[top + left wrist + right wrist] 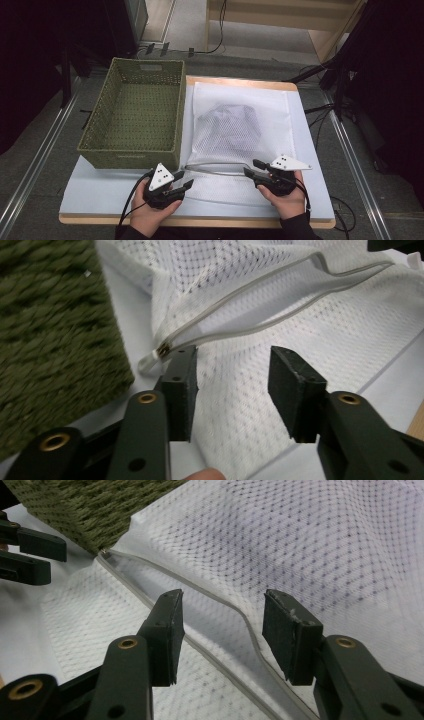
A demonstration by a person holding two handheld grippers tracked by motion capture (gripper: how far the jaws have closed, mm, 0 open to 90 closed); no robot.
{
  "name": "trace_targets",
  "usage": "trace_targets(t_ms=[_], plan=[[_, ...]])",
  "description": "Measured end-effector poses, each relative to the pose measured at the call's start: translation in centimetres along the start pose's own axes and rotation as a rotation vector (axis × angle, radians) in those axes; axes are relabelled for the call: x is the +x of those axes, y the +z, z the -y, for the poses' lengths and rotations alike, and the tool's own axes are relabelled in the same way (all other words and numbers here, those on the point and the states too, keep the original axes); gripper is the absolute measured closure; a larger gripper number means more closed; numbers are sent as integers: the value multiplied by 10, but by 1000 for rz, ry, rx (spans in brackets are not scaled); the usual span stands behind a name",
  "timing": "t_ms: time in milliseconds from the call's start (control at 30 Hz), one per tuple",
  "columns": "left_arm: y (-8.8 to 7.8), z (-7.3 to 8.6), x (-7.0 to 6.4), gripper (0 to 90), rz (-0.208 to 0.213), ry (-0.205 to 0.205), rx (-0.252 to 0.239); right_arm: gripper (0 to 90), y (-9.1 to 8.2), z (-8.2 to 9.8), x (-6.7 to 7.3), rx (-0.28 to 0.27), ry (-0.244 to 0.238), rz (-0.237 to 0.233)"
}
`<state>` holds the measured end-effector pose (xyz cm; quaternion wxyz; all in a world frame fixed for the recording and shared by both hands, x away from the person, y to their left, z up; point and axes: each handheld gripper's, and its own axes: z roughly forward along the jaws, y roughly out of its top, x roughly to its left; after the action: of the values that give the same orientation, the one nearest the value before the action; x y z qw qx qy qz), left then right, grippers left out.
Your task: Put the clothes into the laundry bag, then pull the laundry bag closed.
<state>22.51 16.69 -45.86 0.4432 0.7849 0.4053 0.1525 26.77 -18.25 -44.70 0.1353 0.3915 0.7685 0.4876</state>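
White mesh laundry bag [240,125] mid-frame with zip gaping, perhaps dark clothing inside, green woven basket [135,115] upper left, left gripper [186,186] and right gripper [251,168] both released, nothing grasped.

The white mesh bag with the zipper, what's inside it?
Inside the white mesh laundry bag lies a dark, crumpled bundle, probably clothing. The netting blurs it, so what kind of garment it is cannot be told. The bag's grey zipper stands open.
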Motion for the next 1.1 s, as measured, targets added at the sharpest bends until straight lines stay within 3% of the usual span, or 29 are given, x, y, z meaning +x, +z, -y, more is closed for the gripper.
trace_targets(t_ms=[167, 433, 567, 700, 800, 900, 1000, 1100], plan=[[-5, 5, 3, 473, 10, 17, 35, 488, 1, -5, 6, -6, -10, 9], [-9, 10, 10, 401, 7, -31, 49, 511, -4, -16, 13, -28, -13, 2], [-4, 11, 9, 367, -2, -44, 63, 553, 1, -19, 21, -22, -32, -23], [8, 12, 4, 373, -9, -59, 111, 634, 10, -21, 26, -11, -26, -58], [13, 9, 3, 413, -23, -95, 114, 696, 19, -20, 32, 15, -31, -85], [17, 7, 1, 514, -39, -99, 118, 759, 28, -20, 42, 38, -55, -115], [19, 5, 1, 631, -54, -108, 123, 780, 42, -20, 55, 68, -81, -144], [18, 5, 5, 692, -41, -127, 124, 764, 57, -20, 64, 87, -93, -163]])
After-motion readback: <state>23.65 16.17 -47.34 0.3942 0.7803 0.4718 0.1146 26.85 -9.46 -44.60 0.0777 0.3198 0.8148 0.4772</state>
